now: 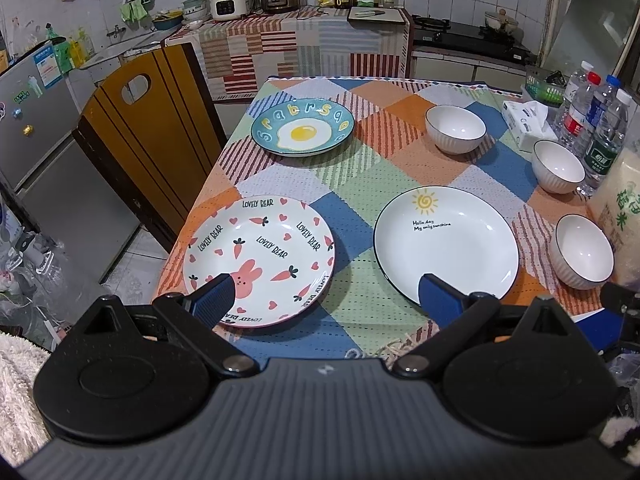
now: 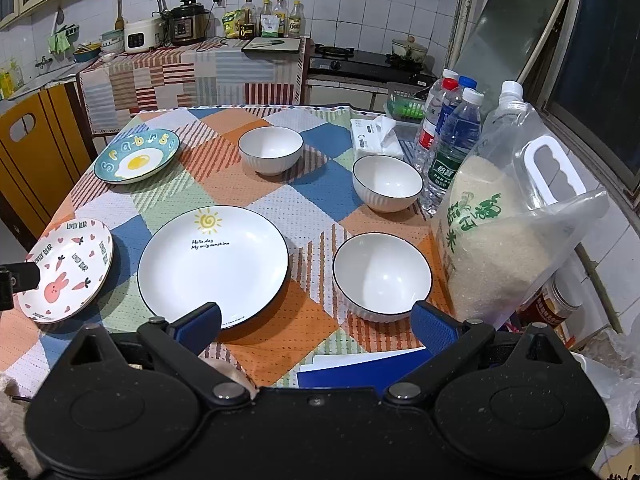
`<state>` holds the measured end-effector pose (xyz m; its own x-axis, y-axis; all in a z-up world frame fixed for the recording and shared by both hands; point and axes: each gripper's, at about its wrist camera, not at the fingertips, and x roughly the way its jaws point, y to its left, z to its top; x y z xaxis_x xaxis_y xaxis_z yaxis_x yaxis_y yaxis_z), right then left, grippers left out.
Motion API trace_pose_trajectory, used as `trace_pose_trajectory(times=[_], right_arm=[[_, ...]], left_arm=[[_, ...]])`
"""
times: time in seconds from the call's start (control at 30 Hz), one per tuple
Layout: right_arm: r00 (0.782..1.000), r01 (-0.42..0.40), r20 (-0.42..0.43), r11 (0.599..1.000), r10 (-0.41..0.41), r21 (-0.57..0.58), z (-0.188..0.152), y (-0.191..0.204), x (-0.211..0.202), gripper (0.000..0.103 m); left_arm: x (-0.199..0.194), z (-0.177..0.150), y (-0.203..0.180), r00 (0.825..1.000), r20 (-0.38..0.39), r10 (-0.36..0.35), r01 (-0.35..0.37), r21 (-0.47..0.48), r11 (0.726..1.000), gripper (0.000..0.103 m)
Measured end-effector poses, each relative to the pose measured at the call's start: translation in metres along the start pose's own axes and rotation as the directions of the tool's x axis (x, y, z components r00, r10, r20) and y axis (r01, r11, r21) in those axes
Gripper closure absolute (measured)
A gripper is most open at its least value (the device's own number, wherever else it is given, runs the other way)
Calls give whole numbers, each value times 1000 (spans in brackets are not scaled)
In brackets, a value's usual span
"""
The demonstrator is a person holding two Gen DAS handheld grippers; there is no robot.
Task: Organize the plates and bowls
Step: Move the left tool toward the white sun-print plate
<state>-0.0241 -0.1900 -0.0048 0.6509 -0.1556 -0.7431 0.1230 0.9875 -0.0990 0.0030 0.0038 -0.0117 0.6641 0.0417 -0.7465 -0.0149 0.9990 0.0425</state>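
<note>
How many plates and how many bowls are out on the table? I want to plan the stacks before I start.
Plates: 3 - rabbit plate, sun plate, egg plate
Bowls: 3 - near bowl, middle bowl, far bowl
Total: 6, none stacked; both grippers are open and empty.

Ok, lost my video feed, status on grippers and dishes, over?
Left gripper, right gripper open, empty. Three plates, three bowls unstacked. Rice bag crowds near bowl.

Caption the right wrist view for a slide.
Open right claw above sun plate and nearest white bowl on checked tablecloth.
</note>
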Motion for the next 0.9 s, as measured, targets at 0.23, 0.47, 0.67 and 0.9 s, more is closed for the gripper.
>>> trace_pose_trajectory(times=[0.23, 0.47, 0.67, 0.9], right_arm=[[1000, 1, 3, 1000, -1, -2, -1, 1, 0, 1], [1000, 0, 11, 1000, 0, -5, 0, 1, -1, 1], [1000, 0, 22, 1000, 0, 0, -1, 1, -2, 1], [1000, -1, 25, 1000, 1, -2, -1, 1, -2, 1]], left_arm=[[1, -2, 0, 1000, -3, -4, 4, 0, 1000, 4], [0, -5, -3, 1000, 25, -8, 8, 7, 1000, 4], [1, -6, -1, 999, 39, -12, 12, 3, 1000, 4], [3, -7, -1, 999, 36, -4, 3, 12, 1000, 4]])
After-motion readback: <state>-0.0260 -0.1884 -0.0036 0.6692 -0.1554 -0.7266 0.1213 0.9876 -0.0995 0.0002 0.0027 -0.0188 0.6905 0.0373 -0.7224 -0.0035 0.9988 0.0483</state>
